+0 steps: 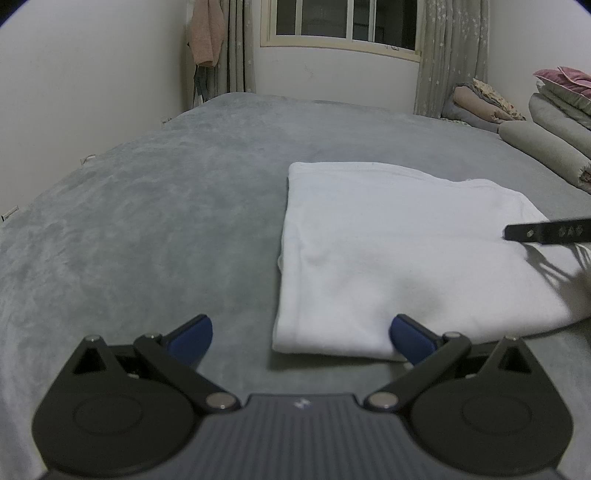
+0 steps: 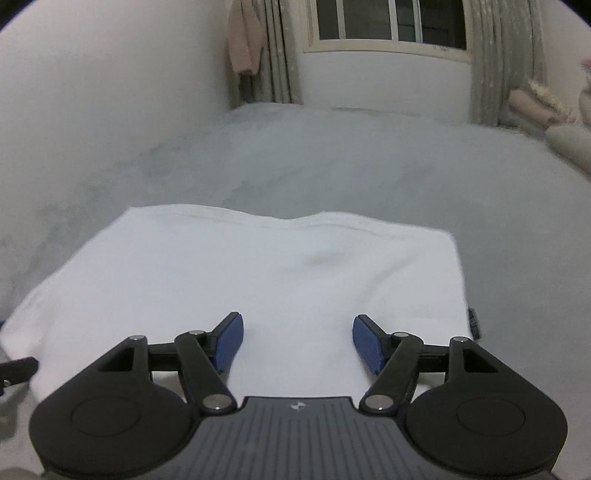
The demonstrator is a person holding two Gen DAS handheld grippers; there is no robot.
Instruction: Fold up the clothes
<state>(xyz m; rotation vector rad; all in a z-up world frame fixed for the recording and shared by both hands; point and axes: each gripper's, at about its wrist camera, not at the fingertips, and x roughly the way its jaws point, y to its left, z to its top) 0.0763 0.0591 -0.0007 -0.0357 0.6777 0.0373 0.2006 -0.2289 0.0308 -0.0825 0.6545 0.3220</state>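
Note:
A white garment (image 1: 388,258) lies folded into a flat rectangle on the grey bed cover (image 1: 147,221). My left gripper (image 1: 301,338) hovers open at the garment's near left corner, its blue pads wide apart with nothing gripped. In the right wrist view the same white garment (image 2: 258,280) fills the middle. Over its near edge my right gripper (image 2: 298,341) stands open, and no cloth is pinched between the pads. A dark finger of the right gripper (image 1: 546,232) pokes in at the right edge of the left wrist view.
Folded quilts and pillows (image 1: 546,122) are stacked at the bed's far right. A wall runs along the left side. A window (image 1: 340,22) with curtains and a hanging pink garment (image 1: 207,33) stand beyond the bed's far end.

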